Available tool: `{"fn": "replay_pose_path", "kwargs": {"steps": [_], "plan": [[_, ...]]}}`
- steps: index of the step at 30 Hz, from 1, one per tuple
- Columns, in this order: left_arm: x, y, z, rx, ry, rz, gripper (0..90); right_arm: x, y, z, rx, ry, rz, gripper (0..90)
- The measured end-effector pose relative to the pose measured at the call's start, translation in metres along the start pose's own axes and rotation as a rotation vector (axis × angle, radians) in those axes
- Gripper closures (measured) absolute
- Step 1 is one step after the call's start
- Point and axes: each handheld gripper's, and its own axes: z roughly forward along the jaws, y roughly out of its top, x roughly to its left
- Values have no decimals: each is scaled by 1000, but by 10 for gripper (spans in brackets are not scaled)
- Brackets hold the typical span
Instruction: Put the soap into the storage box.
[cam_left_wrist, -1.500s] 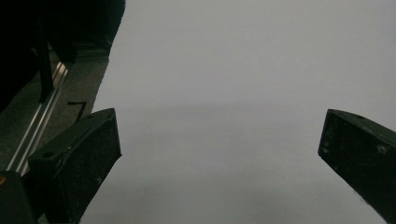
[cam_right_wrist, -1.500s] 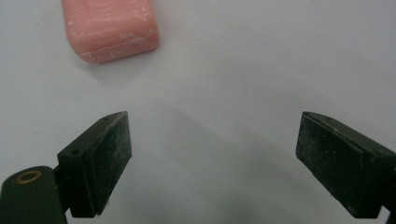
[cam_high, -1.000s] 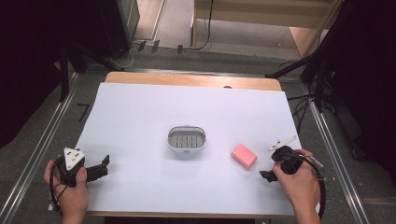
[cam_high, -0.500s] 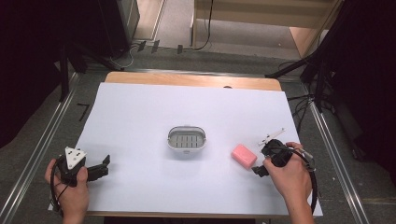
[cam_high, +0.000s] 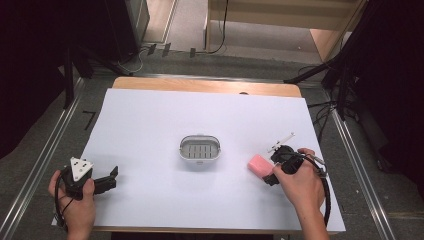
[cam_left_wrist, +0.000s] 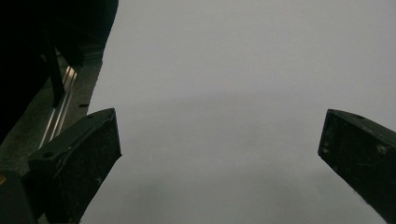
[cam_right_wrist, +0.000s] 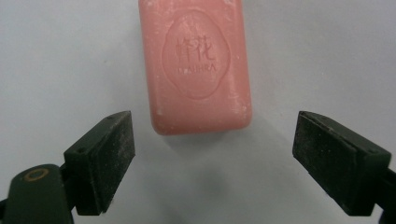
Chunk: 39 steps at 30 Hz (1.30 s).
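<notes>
- Pink soap bar: an oval emblem is embossed on the top face, with two Chinese characters, partly legible, above the Latin lettering "SAKURA".

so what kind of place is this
Probably a lab set up for recording demos: a table under a white sheet, black curtains at the sides, floor cables, and just a pink soap bar and soap dish.

Even overhead light brightens the white-covered desk in the high view, while the surroundings fall into deep black. That view is soft and low in detail. The left gripper view is dim, grey and hazy. The right gripper view is sharp: the pink rectangular soap bar shows its embossed stamp, with soft shadows below it.
</notes>
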Motion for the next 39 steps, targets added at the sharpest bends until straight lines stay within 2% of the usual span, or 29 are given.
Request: {"fn": "replay_pose_path", "kwargs": {"steps": [11,16,21,28,29,39], "plan": [[0,0,1,4,2,-6,0,7,15,6,10,13,-28,144],[0,0,1,5,1,-6,0,7,22,10,16,26,-9,180],[0,0,1,7,2,-4,0,7,26,12,25,21,-10,203],[1,0,1,9,1,-10,0,7,34,18,43,35,-9,261],[2,0,1,10,-5,-16,0,8,36,21,63,39,-18,268],[2,1,1,15,-7,-21,0,6,38,26,75,27,-9,367]]}}
